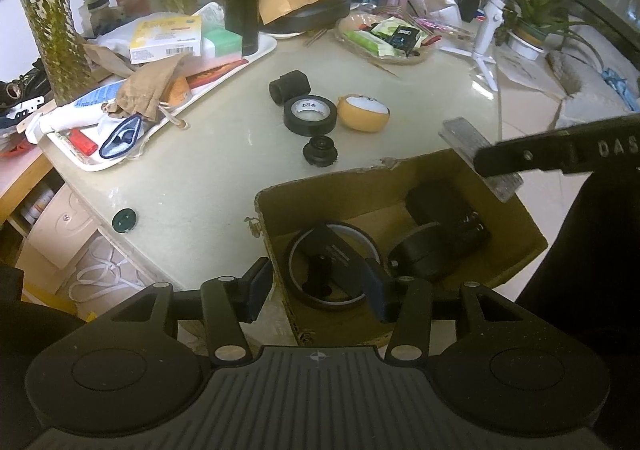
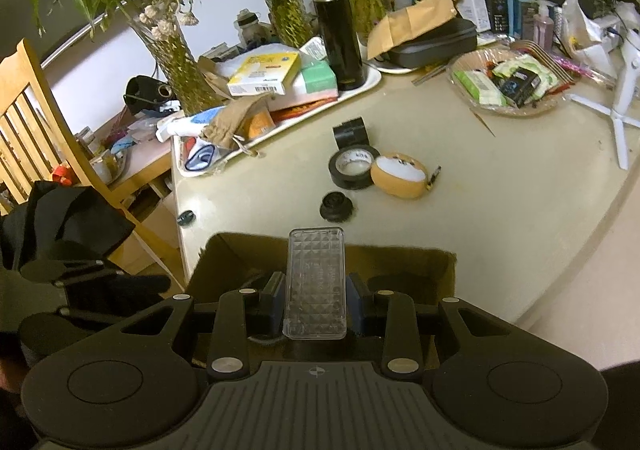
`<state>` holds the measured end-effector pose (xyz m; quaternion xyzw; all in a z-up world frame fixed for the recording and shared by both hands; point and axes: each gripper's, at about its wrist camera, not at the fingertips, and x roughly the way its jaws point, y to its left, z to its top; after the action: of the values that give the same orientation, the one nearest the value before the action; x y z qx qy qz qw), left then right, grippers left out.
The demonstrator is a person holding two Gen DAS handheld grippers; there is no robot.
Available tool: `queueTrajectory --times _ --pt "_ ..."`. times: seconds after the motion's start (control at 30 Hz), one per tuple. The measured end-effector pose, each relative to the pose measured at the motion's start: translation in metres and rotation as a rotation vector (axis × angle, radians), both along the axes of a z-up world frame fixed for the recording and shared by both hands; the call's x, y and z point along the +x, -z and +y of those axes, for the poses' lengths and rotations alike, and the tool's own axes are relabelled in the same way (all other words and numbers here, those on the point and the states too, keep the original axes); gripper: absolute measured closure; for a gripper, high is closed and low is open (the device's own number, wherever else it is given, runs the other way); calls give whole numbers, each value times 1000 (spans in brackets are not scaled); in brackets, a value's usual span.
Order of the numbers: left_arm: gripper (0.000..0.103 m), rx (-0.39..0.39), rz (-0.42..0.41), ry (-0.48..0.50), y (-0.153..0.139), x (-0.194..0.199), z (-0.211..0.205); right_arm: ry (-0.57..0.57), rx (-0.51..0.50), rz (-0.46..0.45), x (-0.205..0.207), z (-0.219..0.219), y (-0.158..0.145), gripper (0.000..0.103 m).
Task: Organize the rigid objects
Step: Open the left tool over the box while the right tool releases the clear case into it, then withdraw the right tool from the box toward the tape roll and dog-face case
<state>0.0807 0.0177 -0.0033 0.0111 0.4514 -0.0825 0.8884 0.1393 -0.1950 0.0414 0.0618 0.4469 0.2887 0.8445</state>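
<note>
My right gripper (image 2: 315,300) has its fingers closed on a clear studded plastic case (image 2: 315,284), poised over the cardboard box (image 1: 516,210) at the table edge. My worry: if I release too high, the case may bounce off the parts inside or tip over the torn wall. My left gripper (image 1: 318,284) hangs wide open and empty above the box, near enough to collide. Inside I see a tape ring (image 1: 332,266) with a black bracket on it and other dark parts. Black tape roll (image 1: 310,115), yellow tape measure (image 1: 363,112), a black cylinder (image 1: 289,86) and a black knob (image 1: 320,151) still wait on the table (image 1: 200,178)
</note>
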Motion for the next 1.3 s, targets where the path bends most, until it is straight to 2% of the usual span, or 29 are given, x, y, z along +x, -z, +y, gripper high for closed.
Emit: queueTrajectory --times 0.07,0.1,0.13,0.17,0.2,0.23,0.3,0.47,0.57,0.7,1.13,1.3 --pt "55 0 -2 -2 0 0 1 -16 4 2 5 5 0 65" --pt "55 1 -3 -4 0 0 1 -22 -2 2 7 9 1 52" --pt "55 1 -3 -7 -1 0 1 -20 -17 0 10 12 2 33" --pt "55 0 -5 -9 -1 0 2 -14 -27 -8 11 14 3 23" --pt "55 -2 -6 -11 -2 -1 2 -7 -32 -25 11 16 3 8" --pt "55 -3 -8 -13 -2 -1 3 -1 -35 -42 11 17 2 1" --pt "55 -4 -10 -16 -2 -1 5 -2 -33 -57 9 17 1 0" --pt "55 2 -1 -32 1 1 6 9 18 -25 10 9 1 0" --pt "55 5 -5 -30 1 1 6 24 -4 -30 8 7 -3 0" --pt "55 12 0 -31 2 2 5 39 -49 -83 1 3 -12 0" --pt "55 24 17 -41 5 5 5 118 -84 -263 -16 -16 -56 0" --pt "55 25 23 -45 6 6 7 114 -99 -304 -21 -17 -68 0"
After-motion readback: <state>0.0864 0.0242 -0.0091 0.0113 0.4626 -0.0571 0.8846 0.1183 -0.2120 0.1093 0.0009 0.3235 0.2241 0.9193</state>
